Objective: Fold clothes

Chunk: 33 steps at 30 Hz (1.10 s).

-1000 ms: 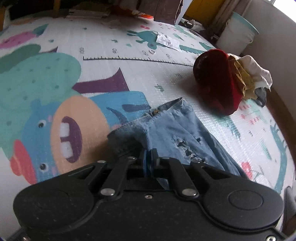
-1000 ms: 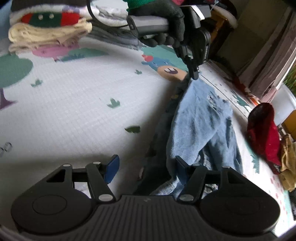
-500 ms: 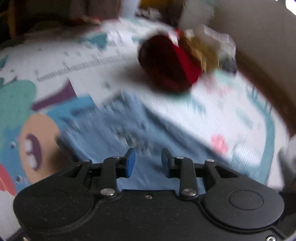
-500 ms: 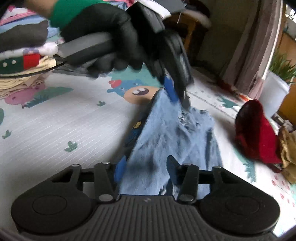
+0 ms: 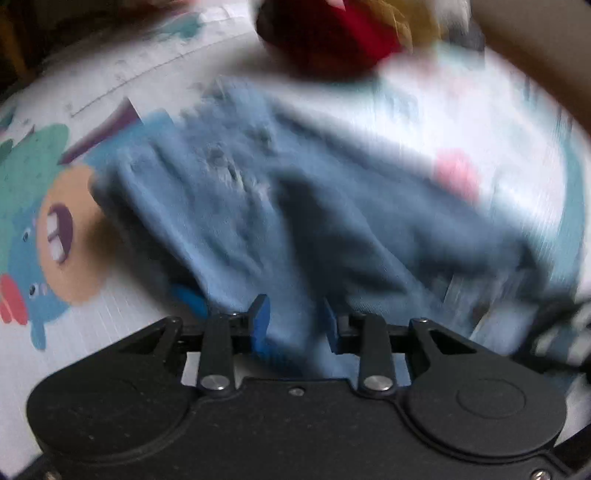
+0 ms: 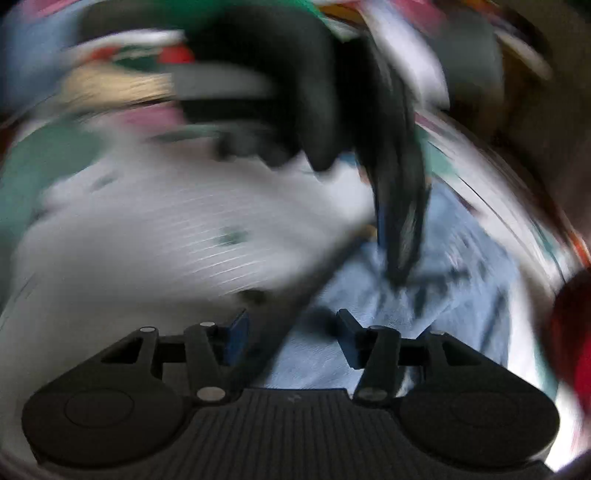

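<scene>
Light blue ripped jeans [image 5: 258, 221] lie spread on the cartoon play mat [image 5: 55, 221], blurred by motion. My left gripper [image 5: 294, 322] is open low over the denim, and cloth shows in the gap between its blue pads [image 5: 260, 319]. In the right wrist view the jeans [image 6: 443, 295] lie ahead and to the right. My right gripper [image 6: 291, 330] is open over their near edge. A black-gloved hand [image 6: 295, 92] holds the left gripper [image 6: 400, 236] tip-down on the denim.
A pile of red, yellow and white clothes [image 5: 332, 33] sits just beyond the jeans, and the red garment [image 6: 570, 350] shows at the right edge. A blurred stack of folded clothes [image 6: 122, 85] stands at the far left. A beige wall [image 5: 535, 44] borders the mat.
My left gripper was shut on the jeans' edge; it has opened, let go, and swung right over the denim. The right gripper has moved closer to the jeans. Both views are now strongly blurred.
</scene>
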Available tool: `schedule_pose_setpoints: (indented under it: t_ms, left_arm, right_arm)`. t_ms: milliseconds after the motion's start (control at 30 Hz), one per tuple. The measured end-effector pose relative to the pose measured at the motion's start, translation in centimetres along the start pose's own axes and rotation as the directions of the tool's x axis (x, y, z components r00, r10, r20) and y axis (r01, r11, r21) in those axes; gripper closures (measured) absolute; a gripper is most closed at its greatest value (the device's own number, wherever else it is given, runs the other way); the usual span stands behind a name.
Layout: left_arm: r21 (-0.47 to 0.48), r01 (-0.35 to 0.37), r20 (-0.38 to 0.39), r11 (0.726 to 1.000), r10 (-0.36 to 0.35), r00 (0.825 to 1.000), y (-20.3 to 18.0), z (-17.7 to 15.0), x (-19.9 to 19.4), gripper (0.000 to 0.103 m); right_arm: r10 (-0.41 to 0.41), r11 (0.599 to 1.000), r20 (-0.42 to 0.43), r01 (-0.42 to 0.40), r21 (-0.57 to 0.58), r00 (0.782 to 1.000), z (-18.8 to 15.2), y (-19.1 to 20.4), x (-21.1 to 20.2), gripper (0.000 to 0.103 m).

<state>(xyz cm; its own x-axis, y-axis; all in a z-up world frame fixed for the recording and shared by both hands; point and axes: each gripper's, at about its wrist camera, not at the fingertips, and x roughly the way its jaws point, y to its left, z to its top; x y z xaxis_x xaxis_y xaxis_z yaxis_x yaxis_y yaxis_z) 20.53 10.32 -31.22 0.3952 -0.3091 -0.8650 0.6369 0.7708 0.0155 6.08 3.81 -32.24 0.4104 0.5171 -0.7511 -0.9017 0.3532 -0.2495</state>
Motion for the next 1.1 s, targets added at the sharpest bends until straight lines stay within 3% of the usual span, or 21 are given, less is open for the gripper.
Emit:
schedule_pose_setpoints:
  t_ms: [67, 167, 233, 300, 400, 500, 567, 633, 867, 1000, 1100]
  left_arm:
    - [0.004, 0.0, 0.03, 1.0, 0.0, 1.0, -0.1, 0.2, -1.1, 0.073]
    - [-0.073, 0.036, 0.108, 0.997, -0.028, 0.994, 0.1, 0.1, -2.8, 0.073]
    - [-0.098, 0.055, 0.141, 0.994, -0.041, 0.989, -0.8, -0.7, -3.3, 0.073]
    - [-0.101, 0.069, 0.146, 0.993, -0.053, 0.988, -2.3, -1.6, -3.4, 0.073]
    - [-0.071, 0.083, 0.154, 0.994, -0.071, 0.986, -5.1, -2.7, -3.7, 0.073]
    - [-0.007, 0.086, 0.141, 0.996, -0.084, 0.986, -6.8, -3.8, -3.1, 0.073]
    - [0.014, 0.076, 0.14, 0.997, -0.078, 0.987, -7.1, -4.7, -2.9, 0.073]
    - [0.029, 0.057, 0.155, 0.998, -0.06, 0.986, -7.4, -5.5, -3.3, 0.073]
    - [0.077, 0.016, 0.121, 0.997, -0.025, 0.992, -8.9, -6.9, -3.8, 0.073]
    - [-0.035, 0.115, 0.079, 0.993, -0.112, 0.991, -6.2, -5.8, -4.1, 0.072]
    - [-0.184, 0.124, 0.138, 0.975, -0.1, 0.985, -2.6, -4.7, -5.3, 0.072]
  right_arm:
    - [0.078, 0.99, -0.001, -0.078, -0.118, 0.997, -0.7, -1.5, -2.0, 0.063]
    - [0.075, 0.981, -0.031, -0.08, -0.18, 0.997, -1.0, -5.6, -3.3, 0.063]
    - [0.026, 0.989, -0.056, -0.034, -0.145, 0.998, -0.9, -9.4, -2.8, 0.063]
    - [-0.04, 0.999, -0.057, 0.038, -0.039, 0.998, -0.6, -13.2, -1.6, 0.064]
    - [-0.086, 0.994, 0.022, 0.084, 0.064, 0.996, 0.4, -16.0, 0.3, 0.066]
    - [-0.046, 0.995, 0.063, 0.04, 0.09, 0.997, 0.6, -15.6, 2.8, 0.079]
    - [-0.024, 0.995, -0.007, 0.025, 0.097, 1.0, -0.6, -14.8, 5.1, 0.08]
    - [-0.03, 0.995, -0.022, 0.032, 0.095, 0.999, -2.2, -14.0, 5.9, 0.081]
    - [-0.016, 0.998, -0.055, 0.019, 0.057, 0.998, -1.3, -13.8, 4.8, 0.081]
    - [-0.008, 0.999, -0.074, 0.011, 0.035, 0.997, -0.6, -13.7, 4.0, 0.08]
    - [-0.002, 0.998, -0.093, 0.008, 0.063, 0.996, -0.7, -15.2, 3.4, 0.069]
